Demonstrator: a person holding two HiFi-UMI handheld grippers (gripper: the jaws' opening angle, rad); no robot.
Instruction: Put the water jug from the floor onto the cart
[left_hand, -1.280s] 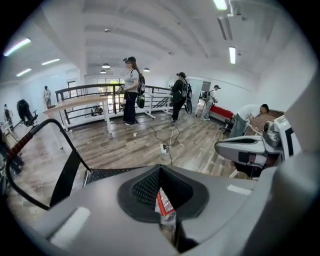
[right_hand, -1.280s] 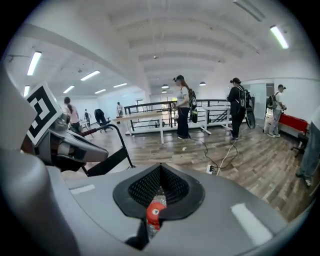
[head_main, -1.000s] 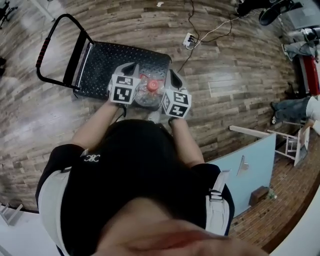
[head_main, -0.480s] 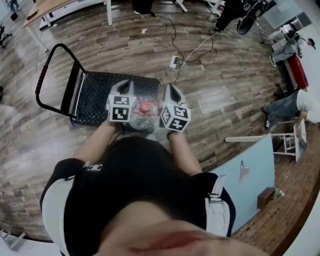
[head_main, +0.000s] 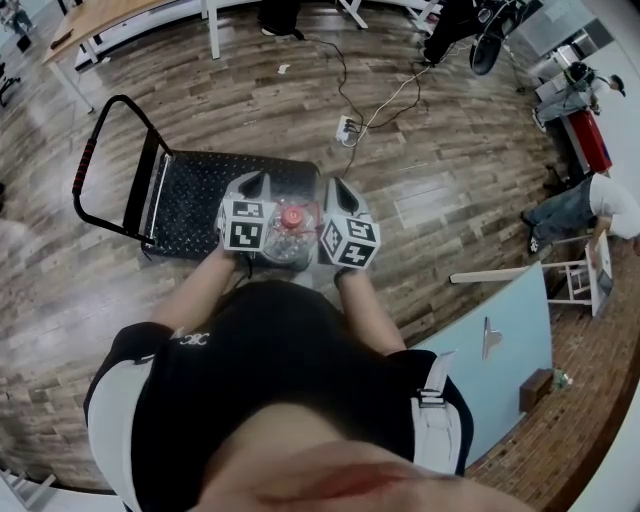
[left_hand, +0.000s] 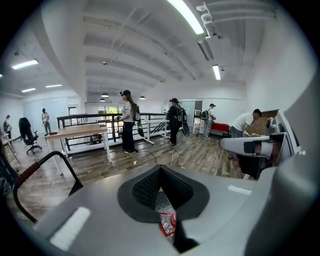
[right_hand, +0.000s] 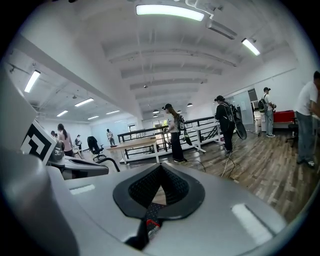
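A clear water jug (head_main: 284, 243) with a red cap (head_main: 291, 214) hangs clamped between the flanks of my two grippers, over the near right part of the black cart deck (head_main: 195, 195). My left gripper (head_main: 250, 184) presses its left side and my right gripper (head_main: 334, 190) its right side. Both have their jaws shut with nothing between the pads. In the left gripper view, the shut gripper (left_hand: 161, 170) shows clear plastic and a red label (left_hand: 168, 223) below its tips. In the right gripper view, the shut gripper (right_hand: 161, 167) has a red bit (right_hand: 153, 225) beneath it.
The cart's black handle (head_main: 112, 170) with a red grip stands at its left end. A power strip (head_main: 347, 127) with cables lies on the wooden floor beyond the cart. A blue panel (head_main: 505, 330) and a white stool (head_main: 578, 285) stand at the right. People stand farther off.
Both grippers have risen a little with the jug still clamped between them. It stays over the cart's near right part, and the jaws stay shut.
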